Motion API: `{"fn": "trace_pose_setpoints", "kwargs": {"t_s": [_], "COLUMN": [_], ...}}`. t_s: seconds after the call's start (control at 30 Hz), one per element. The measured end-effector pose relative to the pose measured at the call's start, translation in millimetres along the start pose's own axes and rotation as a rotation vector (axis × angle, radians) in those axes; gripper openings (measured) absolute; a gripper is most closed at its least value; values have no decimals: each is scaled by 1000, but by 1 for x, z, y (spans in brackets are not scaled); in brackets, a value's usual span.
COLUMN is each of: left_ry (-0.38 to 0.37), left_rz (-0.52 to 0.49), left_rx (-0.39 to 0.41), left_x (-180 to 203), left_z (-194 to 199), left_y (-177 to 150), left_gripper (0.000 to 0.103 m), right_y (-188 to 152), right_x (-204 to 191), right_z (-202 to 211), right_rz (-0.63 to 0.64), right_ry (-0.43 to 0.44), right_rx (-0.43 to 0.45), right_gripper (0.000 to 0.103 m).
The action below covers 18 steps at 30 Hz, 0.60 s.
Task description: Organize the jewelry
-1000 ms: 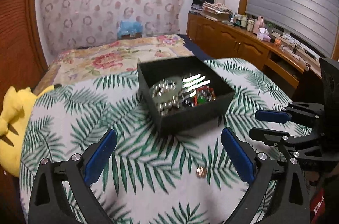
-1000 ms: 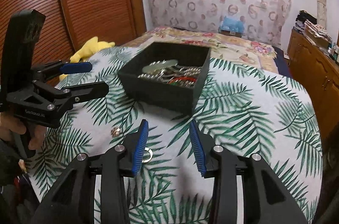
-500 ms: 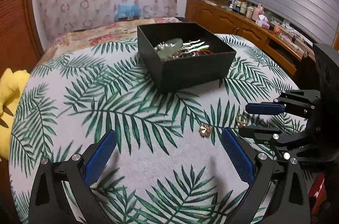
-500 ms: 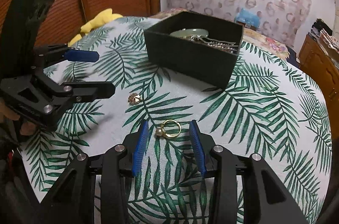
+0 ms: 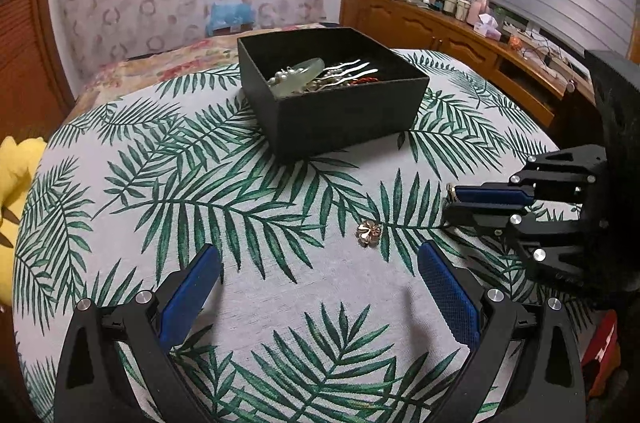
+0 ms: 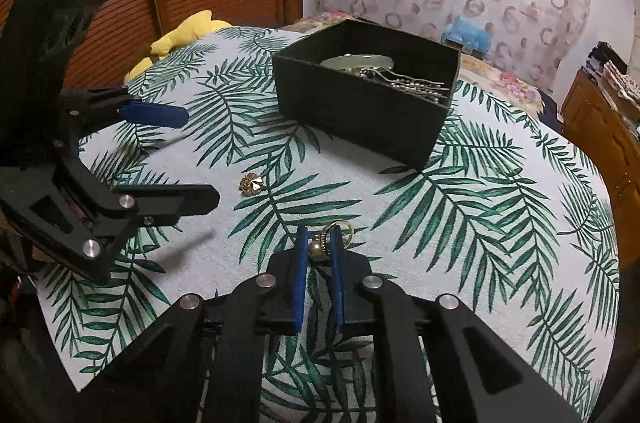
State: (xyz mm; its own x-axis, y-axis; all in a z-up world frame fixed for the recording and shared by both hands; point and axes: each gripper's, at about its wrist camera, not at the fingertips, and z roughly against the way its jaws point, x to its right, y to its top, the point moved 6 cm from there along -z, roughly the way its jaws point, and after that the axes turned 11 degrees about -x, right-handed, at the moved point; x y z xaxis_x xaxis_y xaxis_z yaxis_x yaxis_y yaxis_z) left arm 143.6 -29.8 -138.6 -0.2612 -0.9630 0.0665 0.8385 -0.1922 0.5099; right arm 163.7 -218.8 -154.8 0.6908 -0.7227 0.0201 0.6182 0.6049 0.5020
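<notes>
Your right gripper [image 6: 319, 243] pinches a shiny gold-coloured metal ring [image 6: 340, 231] between textured blue pads [image 6: 301, 279]. At ten o'clock from it, a glossy metal flower charm [image 6: 251, 184] lies on the matt woven tablecloth [image 6: 480, 215]. The black box [image 6: 360, 115] looks matt, faintly fuzzy.

Black box [image 5: 340, 111], flower earring [image 5: 369, 233], spread tool [image 5: 320, 275]

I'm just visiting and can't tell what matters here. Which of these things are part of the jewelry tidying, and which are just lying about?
Part of the job:
- gold ring, pinched in the right claw
- flower-shaped piece on the tablecloth
- black box of jewelry
- left claw, open

Just lying about:
- yellow plush toy
- leaf-print tablecloth
- bottles on the sideboard
</notes>
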Motion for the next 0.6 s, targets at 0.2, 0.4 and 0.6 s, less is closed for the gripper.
{"fn": "trace_pose_setpoints", "kwargs": {"t_s": [0.2,0.4,0.6], "left_ry": [8,19,-4], "left_rz": [-20,-59,-108], "left_rx": [-8,-4,-13], "left_x": [6,16,29], "left_z": [-4,-6,-11], "left_y": [2,8,10], "left_gripper": [95,82,56], "right_y": [-1,-1,-5], "right_x": [1,3,7], "right_z": [2,12,15], "right_rz": [4,-4,-13], "right_ry": [-4,0,-3], "right_rx": [5,26,28], "right_gripper": [12,12,12]}}
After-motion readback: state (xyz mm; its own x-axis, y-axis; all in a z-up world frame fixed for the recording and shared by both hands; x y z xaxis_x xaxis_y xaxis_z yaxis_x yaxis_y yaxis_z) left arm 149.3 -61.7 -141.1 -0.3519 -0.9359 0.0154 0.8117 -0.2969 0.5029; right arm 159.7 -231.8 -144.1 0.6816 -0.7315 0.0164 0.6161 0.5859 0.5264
